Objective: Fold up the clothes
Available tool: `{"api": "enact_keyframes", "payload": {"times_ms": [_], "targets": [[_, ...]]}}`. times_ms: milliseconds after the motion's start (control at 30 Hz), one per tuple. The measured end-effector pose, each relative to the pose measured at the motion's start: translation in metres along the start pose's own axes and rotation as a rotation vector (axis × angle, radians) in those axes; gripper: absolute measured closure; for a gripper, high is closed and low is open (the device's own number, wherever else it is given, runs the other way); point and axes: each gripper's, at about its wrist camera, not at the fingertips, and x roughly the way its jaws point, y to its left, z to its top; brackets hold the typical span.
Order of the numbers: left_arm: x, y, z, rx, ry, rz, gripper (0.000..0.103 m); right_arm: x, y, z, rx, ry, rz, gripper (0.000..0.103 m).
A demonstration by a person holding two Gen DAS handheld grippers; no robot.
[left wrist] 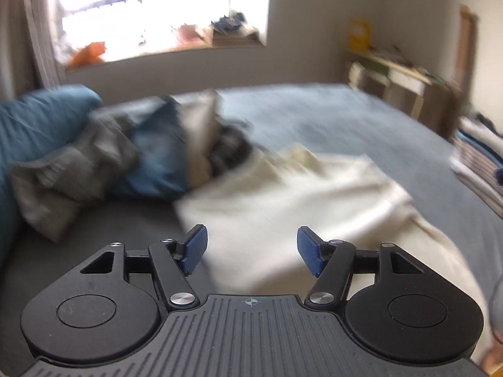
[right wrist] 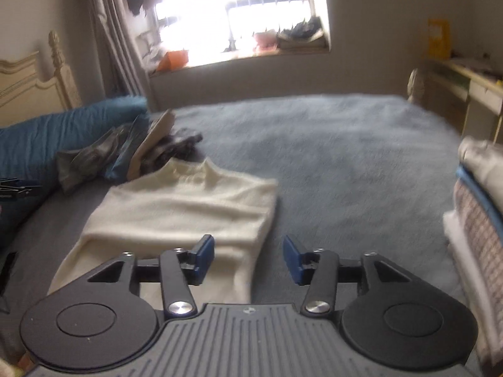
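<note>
A cream sweater point(left wrist: 292, 207) point(right wrist: 188, 210) lies partly folded on the blue-grey bed cover point(left wrist: 330, 119) point(right wrist: 330, 157). My left gripper point(left wrist: 252, 250) hovers open over the sweater's near left part, nothing between its blue pads. My right gripper point(right wrist: 249, 260) is open above the sweater's near right edge, also holding nothing. A heap of unfolded clothes point(left wrist: 132, 150) point(right wrist: 132, 154), grey, blue and beige, lies behind the sweater to the left. The left wrist view is blurred by motion.
A stack of folded clothes point(right wrist: 478, 220) point(left wrist: 478, 154) stands at the bed's right side. A blue pillow point(left wrist: 34, 122) point(right wrist: 47, 138) and a cream headboard point(right wrist: 34, 84) are at the left. A desk point(left wrist: 402, 75) point(right wrist: 465, 84) stands by the right wall, under a bright window point(right wrist: 239, 12).
</note>
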Motion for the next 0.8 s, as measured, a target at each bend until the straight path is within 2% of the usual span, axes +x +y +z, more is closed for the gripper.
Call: {"api": "enact_keyframes", "payload": {"times_ms": [100,200,267,333,400,533,633,733,800], "targets": [[0.027,-0.059,-0.039,0.109,0.118,-0.081,0.039,0.026,-0.013,-0.052,0.202,0.153,0.05,0.043],[0.045,-0.104,-0.077,0.166,0.172,-0.134,0.039,0.053,-0.022,-0.102,0.363,0.261,0.061,0.047],[0.053,-0.12,-0.096,0.147,0.206,-0.157,0.039,0.062,-0.022,-0.126,0.375,0.291,0.048,0.053],[0.052,-0.128,-0.112,0.126,0.224,-0.138,0.039,0.07,-0.02,-0.15,0.384,0.32,0.034,0.061],[0.048,-0.128,-0.126,0.097,0.253,-0.093,0.039,0.066,-0.008,-0.152,0.308,0.309,0.033,0.068],[0.034,-0.116,-0.15,0.013,0.332,-0.004,0.039,0.056,0.018,-0.152,0.146,0.282,0.03,0.069],[0.032,-0.107,-0.157,-0.037,0.359,0.034,0.039,0.049,0.038,-0.153,0.025,0.262,0.028,0.068],[0.034,-0.109,-0.156,-0.037,0.363,0.055,0.039,0.041,0.057,-0.153,-0.097,0.24,0.027,0.068],[0.035,-0.113,-0.155,-0.02,0.366,0.069,0.039,0.052,0.062,-0.158,-0.135,0.263,0.027,0.068]]}}
